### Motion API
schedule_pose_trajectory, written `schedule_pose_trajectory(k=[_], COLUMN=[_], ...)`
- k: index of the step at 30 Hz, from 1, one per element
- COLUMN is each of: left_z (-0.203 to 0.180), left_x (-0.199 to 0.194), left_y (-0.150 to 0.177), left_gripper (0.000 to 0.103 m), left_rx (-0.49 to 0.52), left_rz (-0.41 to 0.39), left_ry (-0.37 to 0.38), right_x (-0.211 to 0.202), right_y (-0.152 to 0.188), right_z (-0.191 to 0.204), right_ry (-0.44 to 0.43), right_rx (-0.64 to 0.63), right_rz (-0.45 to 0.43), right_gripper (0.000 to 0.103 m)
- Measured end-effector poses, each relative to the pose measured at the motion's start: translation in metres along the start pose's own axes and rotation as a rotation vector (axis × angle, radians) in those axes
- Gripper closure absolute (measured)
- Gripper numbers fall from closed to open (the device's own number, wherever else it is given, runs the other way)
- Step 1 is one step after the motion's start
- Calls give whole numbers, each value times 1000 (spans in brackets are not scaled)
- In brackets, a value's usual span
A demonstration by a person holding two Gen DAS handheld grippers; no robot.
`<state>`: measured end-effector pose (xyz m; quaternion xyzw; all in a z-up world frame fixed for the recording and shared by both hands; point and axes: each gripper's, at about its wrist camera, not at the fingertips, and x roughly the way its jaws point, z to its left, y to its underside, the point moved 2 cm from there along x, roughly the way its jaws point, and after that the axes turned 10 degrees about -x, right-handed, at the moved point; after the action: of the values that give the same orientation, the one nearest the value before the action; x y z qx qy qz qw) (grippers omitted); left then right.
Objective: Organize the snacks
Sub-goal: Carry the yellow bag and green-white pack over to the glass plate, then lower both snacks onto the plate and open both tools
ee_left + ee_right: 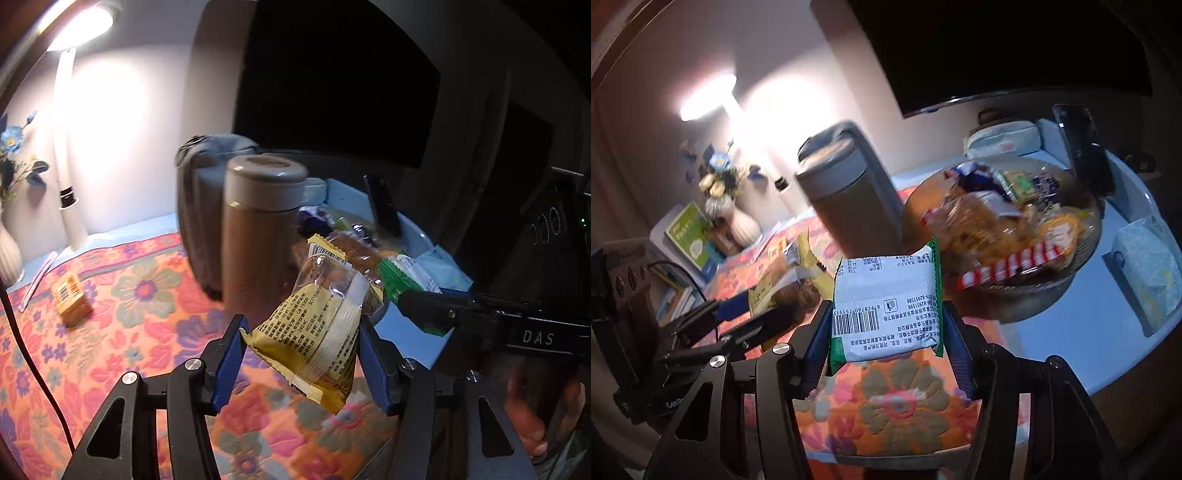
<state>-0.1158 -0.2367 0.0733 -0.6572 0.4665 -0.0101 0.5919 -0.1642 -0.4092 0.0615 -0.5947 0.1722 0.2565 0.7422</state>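
R view only: snack bowl (1082, 273), blurry.

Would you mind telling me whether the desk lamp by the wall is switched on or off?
On. The lamp head glows bright white and throws a strong pool of light on the wall behind it.

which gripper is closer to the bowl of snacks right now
Right. The right gripper, shut on the green and white packet, is just beside the snack bowl; the left gripper, holding the yellow packet, is on its far side.
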Motion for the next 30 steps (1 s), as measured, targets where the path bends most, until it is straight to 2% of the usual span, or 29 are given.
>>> schedule_pose_trajectory(k=[5,7,10,13,19,21,22,23,27,30], left_z=[-47,-69,-94,-108,-118,-119,-119,-119,-116,-116], left_x=[15,26,49,72,112,124,129,133,132,129], left_y=[-25,-35,-51,-67,-96,-102,-104,-105,-106,-105], left_gripper=[47,47,47,47,46,46,41,35,34,34], left_rx=[30,54,82,57,37,32,29,26,15,15], left_rz=[-21,-30,-22,8,3,2,4,14,10,5], left_ry=[25,0,-79,-83,-140,-141,-136,-129,-112,-102], right_x=[-14,-13,-5,11,36,47,51,53,58,54], right_y=[-27,-38,-52,-64,-81,-85,-84,-82,-68,-62], right_z=[-49,-72,-105,-129,-158,-168,-173,-178,-193,-194], right_ry=[109,153,182,190,169,161,152,143,79,74], right_rx=[36,61,107,147,206,232,249,266,324,331], right_rz=[-74,-85,-88,-69,-50,-31,-22,-13,5,7], right_gripper=[47,47,47,47,45,38,33,31,31,31])
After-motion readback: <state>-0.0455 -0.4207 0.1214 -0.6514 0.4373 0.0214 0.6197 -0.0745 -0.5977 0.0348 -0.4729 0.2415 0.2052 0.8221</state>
